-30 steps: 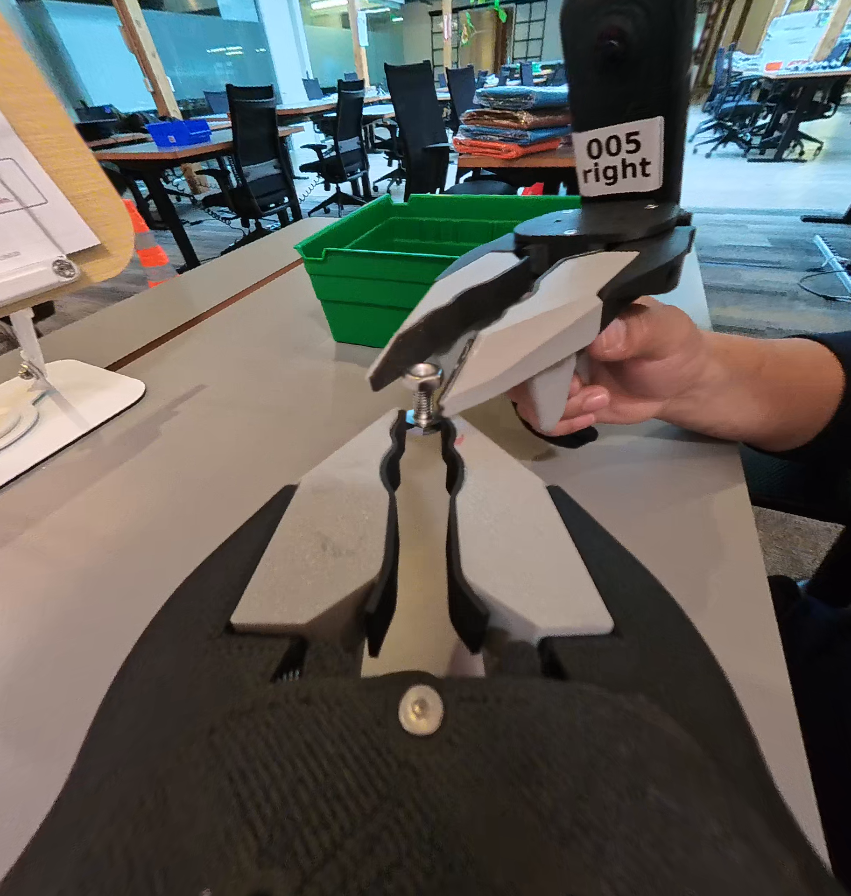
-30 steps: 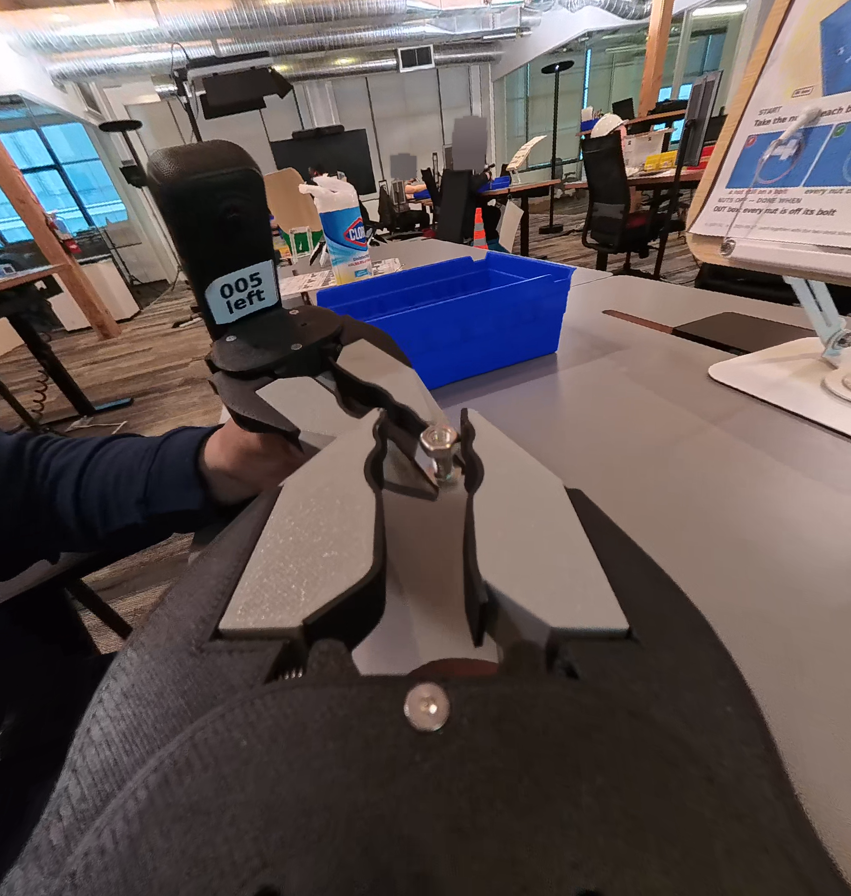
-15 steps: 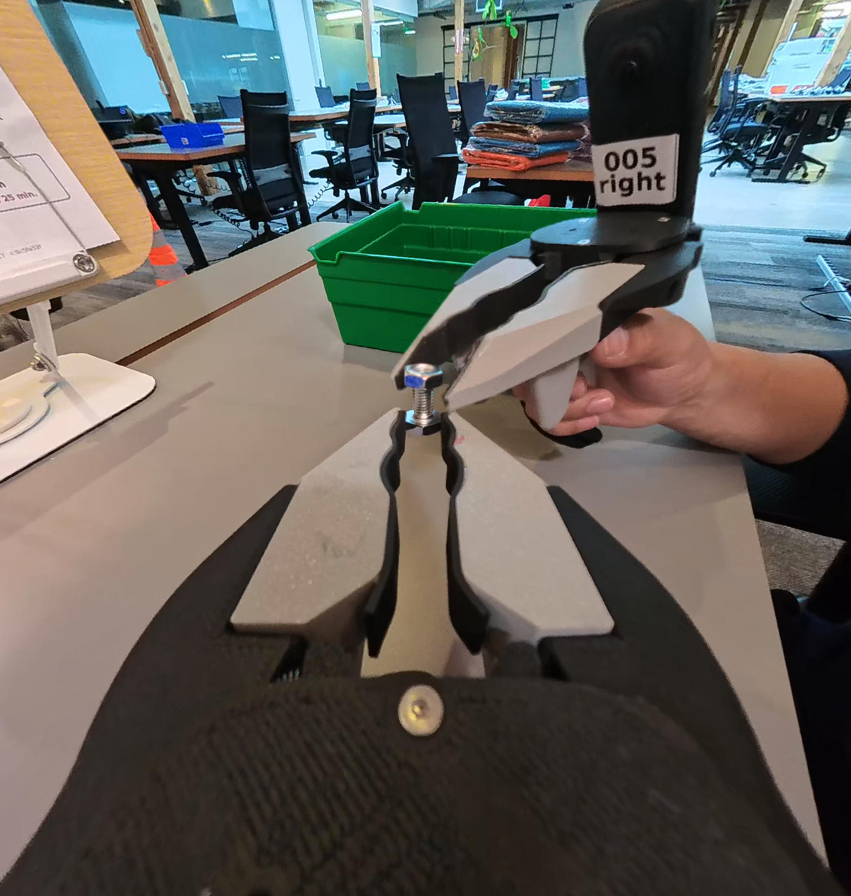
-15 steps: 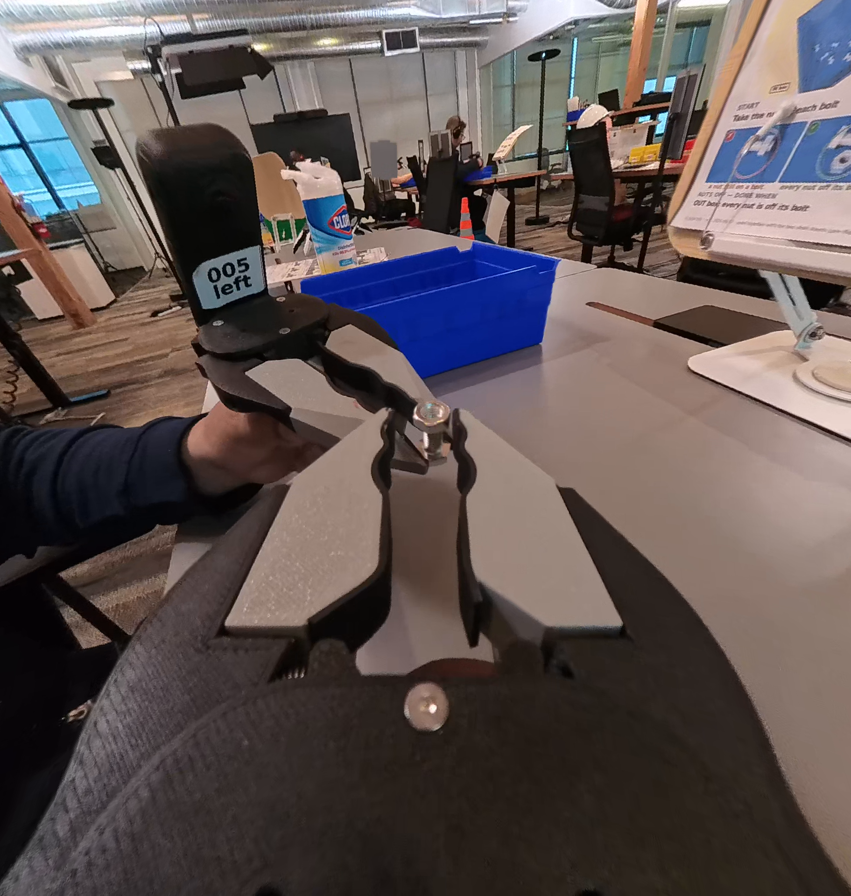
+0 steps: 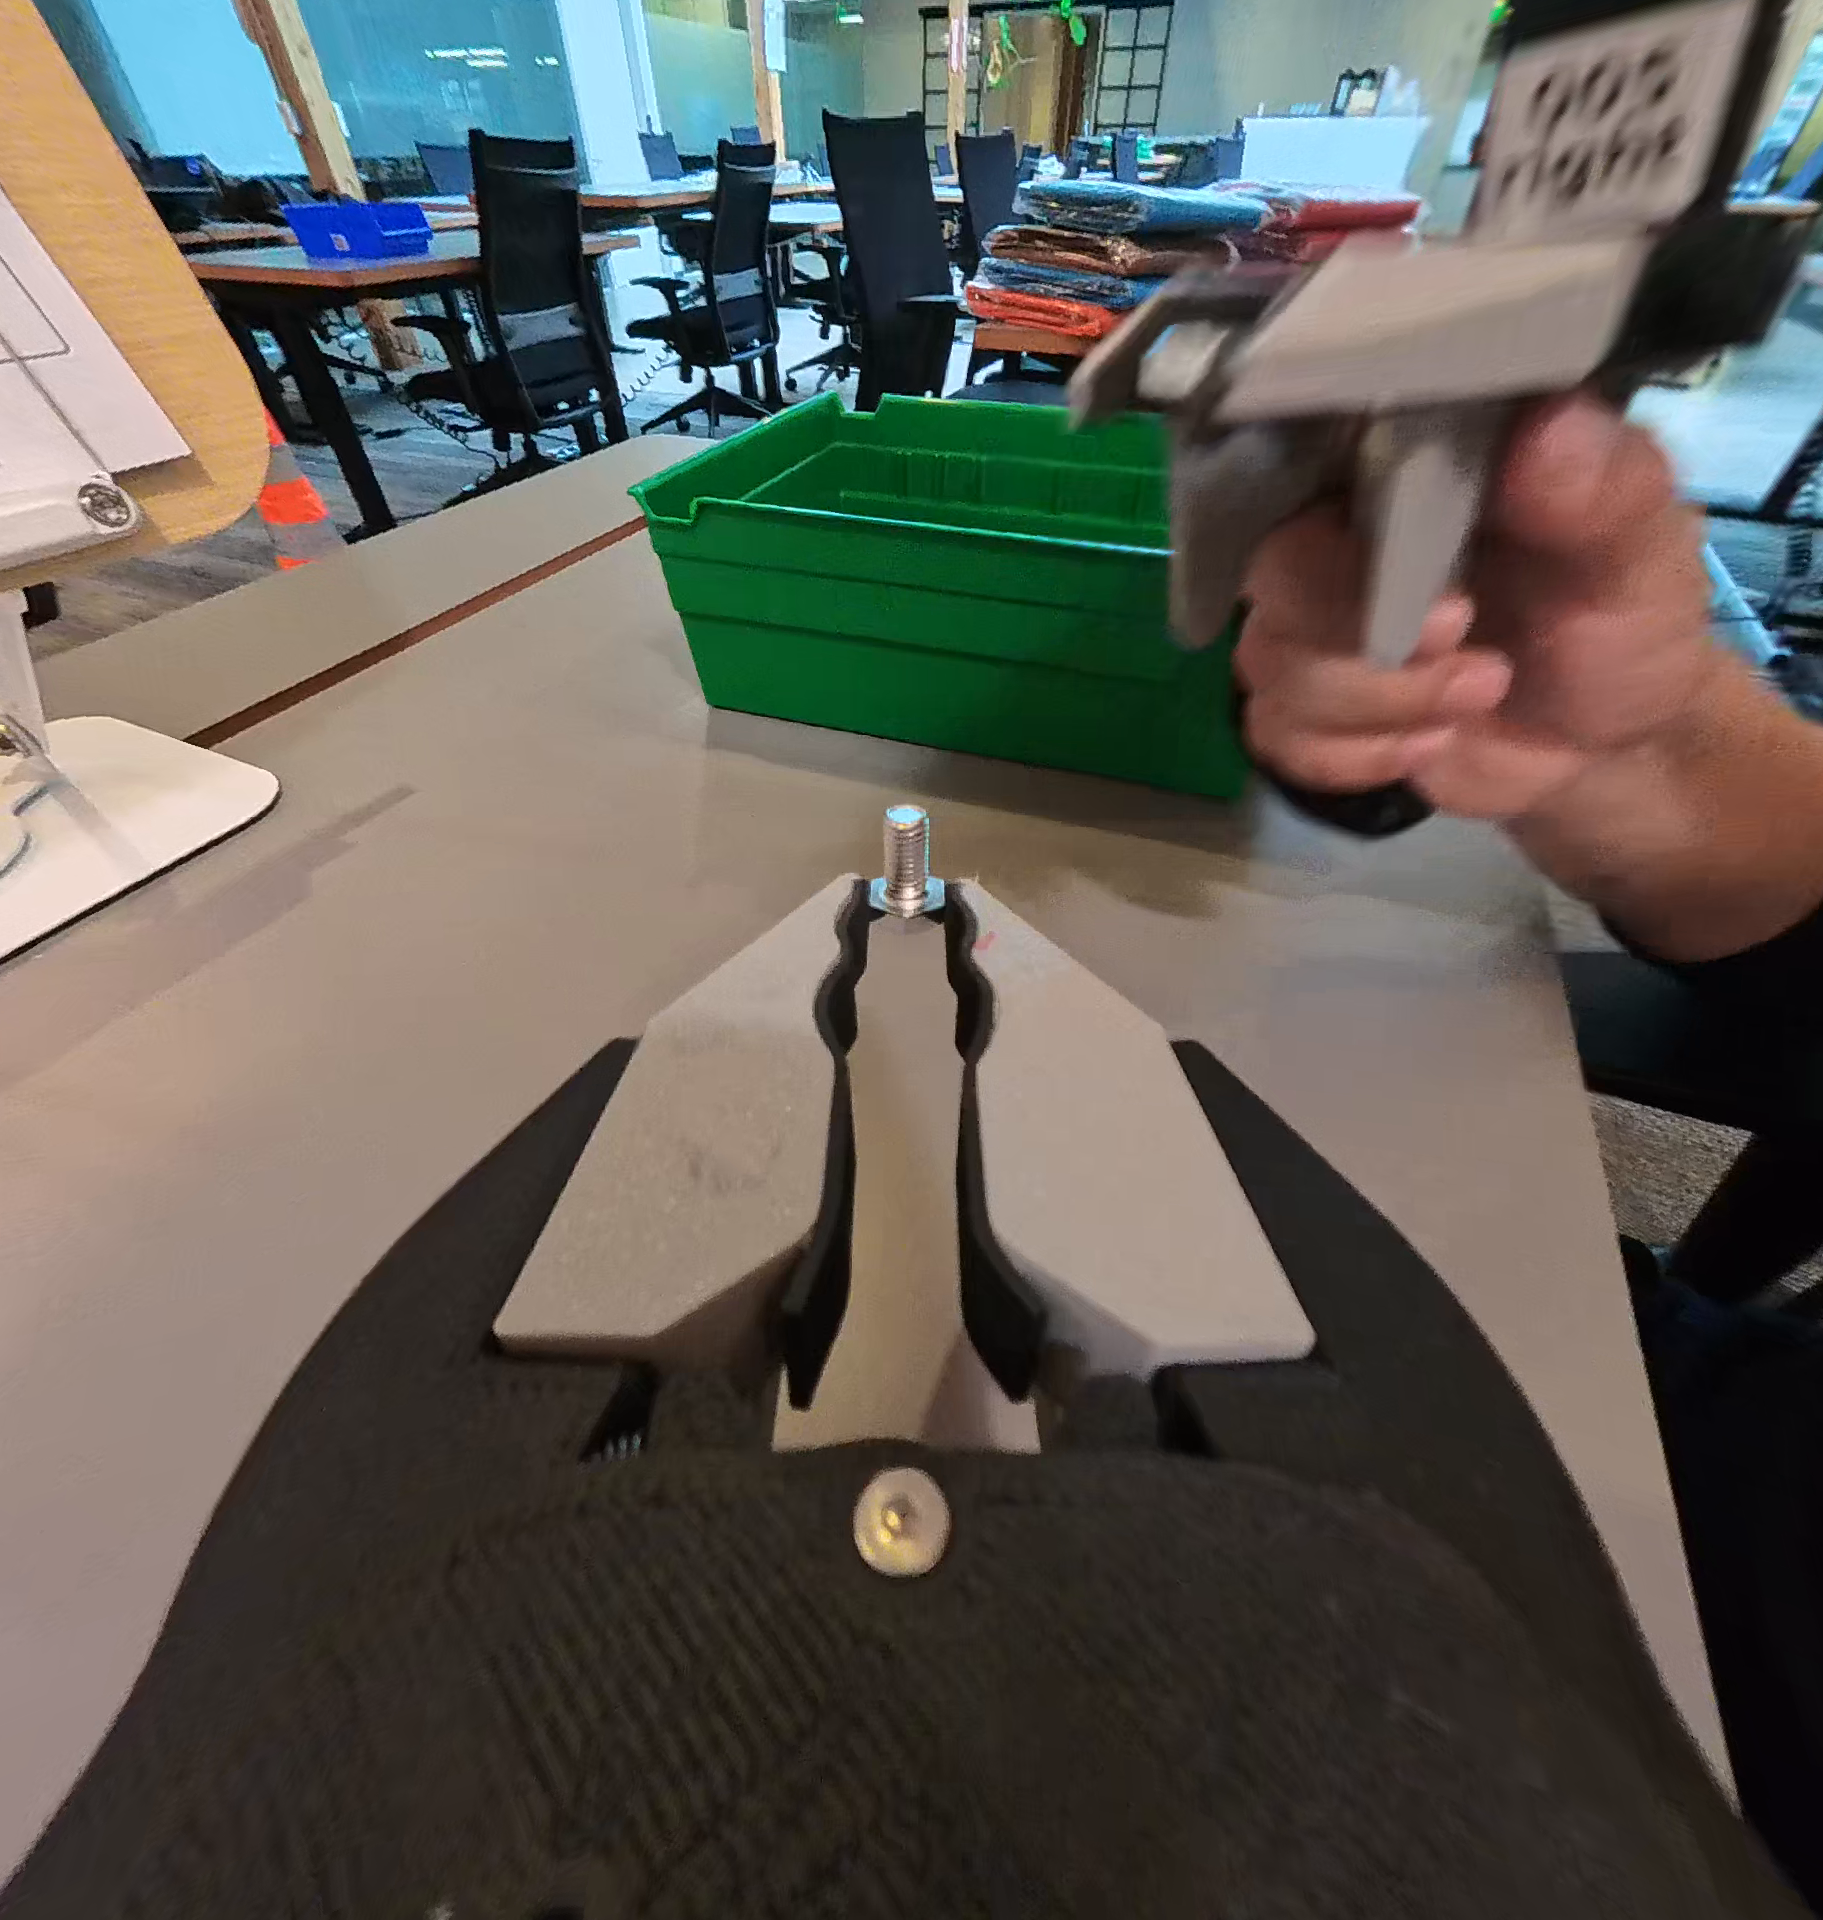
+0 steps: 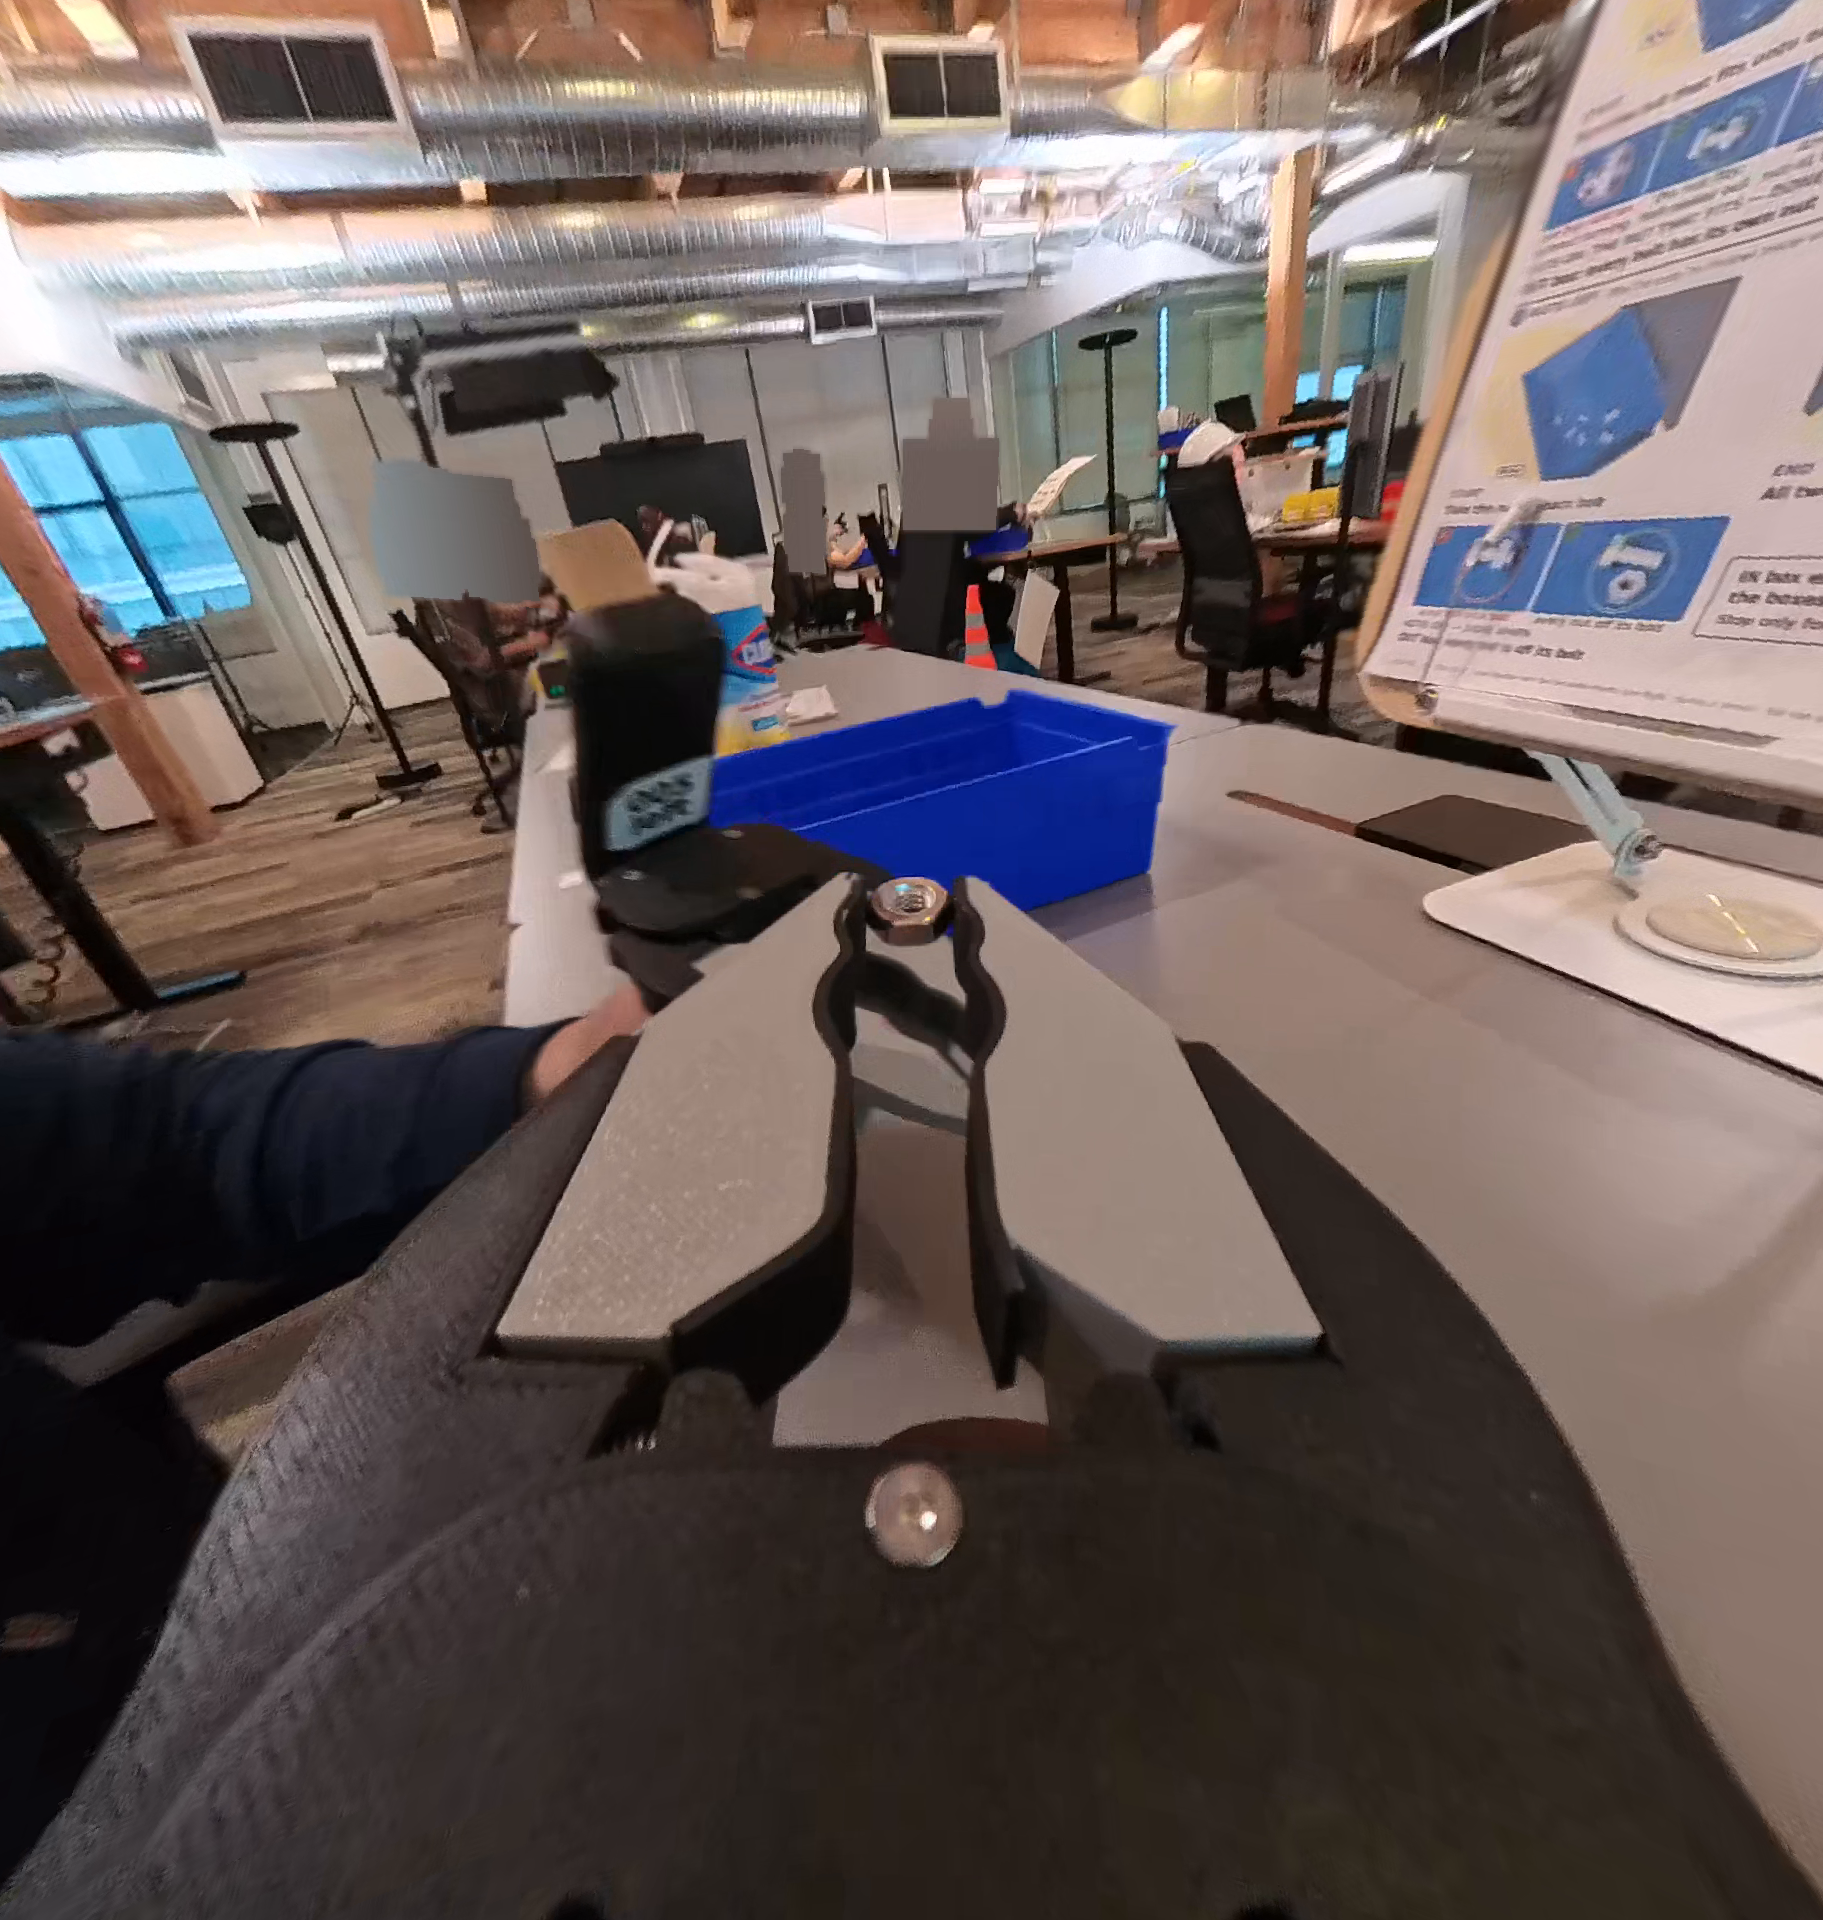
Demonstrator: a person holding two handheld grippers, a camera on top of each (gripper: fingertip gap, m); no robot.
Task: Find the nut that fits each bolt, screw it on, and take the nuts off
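My left gripper (image 5: 905, 906) is shut on the head of a silver bolt (image 5: 905, 860); its bare threaded shank stands upright above the fingertips, over the grey table. My right gripper (image 6: 908, 906) is shut on a silver hex nut (image 6: 908, 909), held flat with its hole facing up. In the left wrist view the right gripper (image 5: 1125, 390) is blurred, raised at the upper right above the green bin, well apart from the bolt. In the right wrist view the left gripper's black body (image 6: 645, 748) shows just behind and left of the nut.
A green bin (image 5: 938, 603) stands on the table beyond the bolt. A blue bin (image 6: 948, 800) stands beyond the nut, with a wipes canister (image 6: 746, 675) behind it. A white-based stand with an instruction sheet (image 6: 1655, 416) stands at the table's far side; it also shows in the left wrist view (image 5: 45, 416). One gripper's finger ends stand about 8 cm off the other's.
The nut has come off the bolt. My right gripper has lifted away up and to the right with the nut; the left still holds the bolt, now bare.
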